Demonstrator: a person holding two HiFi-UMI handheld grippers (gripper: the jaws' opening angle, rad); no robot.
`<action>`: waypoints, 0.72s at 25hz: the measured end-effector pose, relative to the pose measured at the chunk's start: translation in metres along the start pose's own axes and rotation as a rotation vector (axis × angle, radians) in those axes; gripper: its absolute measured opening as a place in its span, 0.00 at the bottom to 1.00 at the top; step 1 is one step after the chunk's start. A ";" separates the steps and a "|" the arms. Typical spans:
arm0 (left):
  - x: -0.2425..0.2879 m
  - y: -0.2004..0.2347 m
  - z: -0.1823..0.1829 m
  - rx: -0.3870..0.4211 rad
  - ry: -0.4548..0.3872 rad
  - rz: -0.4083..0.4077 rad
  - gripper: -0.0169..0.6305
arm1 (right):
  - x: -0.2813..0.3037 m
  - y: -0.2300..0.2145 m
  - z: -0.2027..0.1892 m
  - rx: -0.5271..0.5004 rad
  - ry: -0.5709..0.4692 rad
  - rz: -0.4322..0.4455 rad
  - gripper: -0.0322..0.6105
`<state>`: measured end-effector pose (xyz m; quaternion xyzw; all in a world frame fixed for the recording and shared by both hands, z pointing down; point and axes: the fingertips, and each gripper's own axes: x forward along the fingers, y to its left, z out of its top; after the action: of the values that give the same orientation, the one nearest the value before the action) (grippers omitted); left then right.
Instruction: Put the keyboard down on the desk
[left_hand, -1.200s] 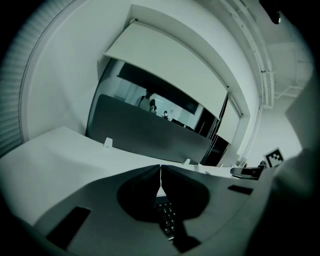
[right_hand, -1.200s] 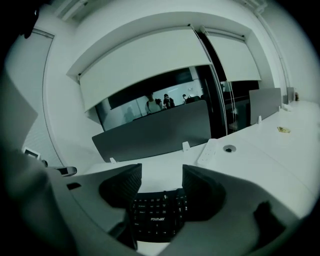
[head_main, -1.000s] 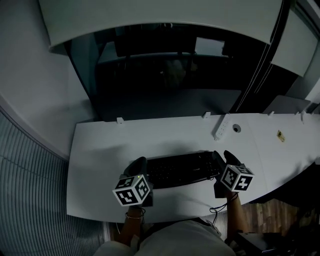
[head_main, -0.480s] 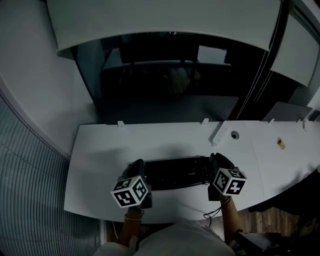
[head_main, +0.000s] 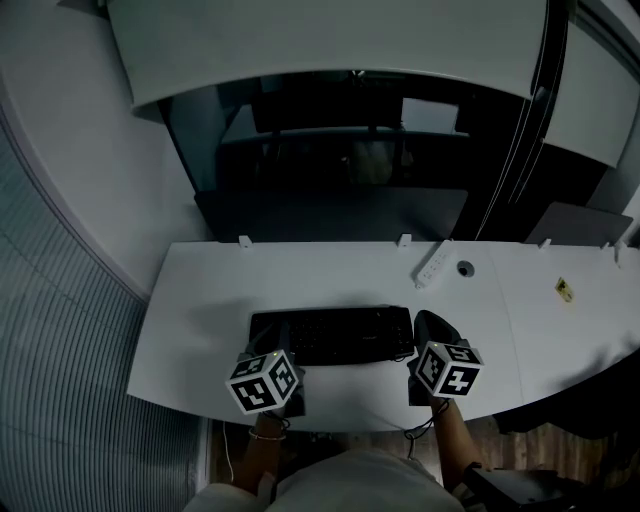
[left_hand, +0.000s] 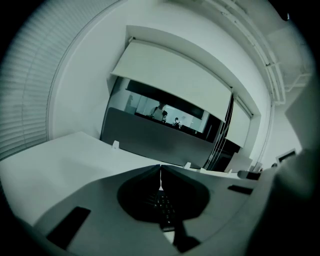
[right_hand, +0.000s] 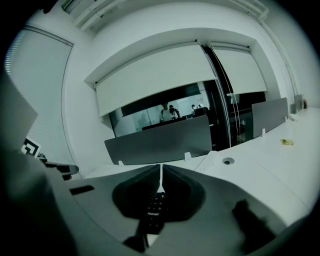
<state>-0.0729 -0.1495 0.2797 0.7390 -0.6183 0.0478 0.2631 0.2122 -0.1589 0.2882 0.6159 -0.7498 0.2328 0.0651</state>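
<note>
The black keyboard lies flat on the white desk, parallel to its front edge. My left gripper sits over the keyboard's left end, jaws together. In the left gripper view the left gripper shows only a thin slit, with keys below it. My right gripper is at the keyboard's right end. Its jaws are closing and meet with nothing between them. The right gripper view shows the right gripper in a thin line above the keyboard.
A white power strip and a round cable hole lie behind the keyboard to the right. A small yellow item sits far right. A dark partition screen runs along the desk's back edge. The front edge is just under the grippers.
The keyboard has gone from slightly tilted to level on the desk. The right gripper's jaws, spread at the keyboard's right end before, have come together. The left gripper has stayed put.
</note>
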 end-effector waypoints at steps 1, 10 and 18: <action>-0.007 -0.003 -0.002 -0.001 -0.003 0.011 0.05 | -0.006 -0.003 -0.002 0.002 -0.002 0.002 0.11; -0.066 -0.016 -0.035 0.004 -0.004 0.089 0.05 | -0.042 -0.008 -0.021 0.043 -0.013 0.054 0.11; -0.088 -0.013 -0.032 0.009 -0.008 0.106 0.05 | -0.066 0.014 -0.011 0.071 -0.031 0.086 0.11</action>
<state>-0.0725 -0.0554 0.2676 0.7067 -0.6573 0.0615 0.2543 0.2122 -0.0935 0.2692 0.5886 -0.7678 0.2522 0.0217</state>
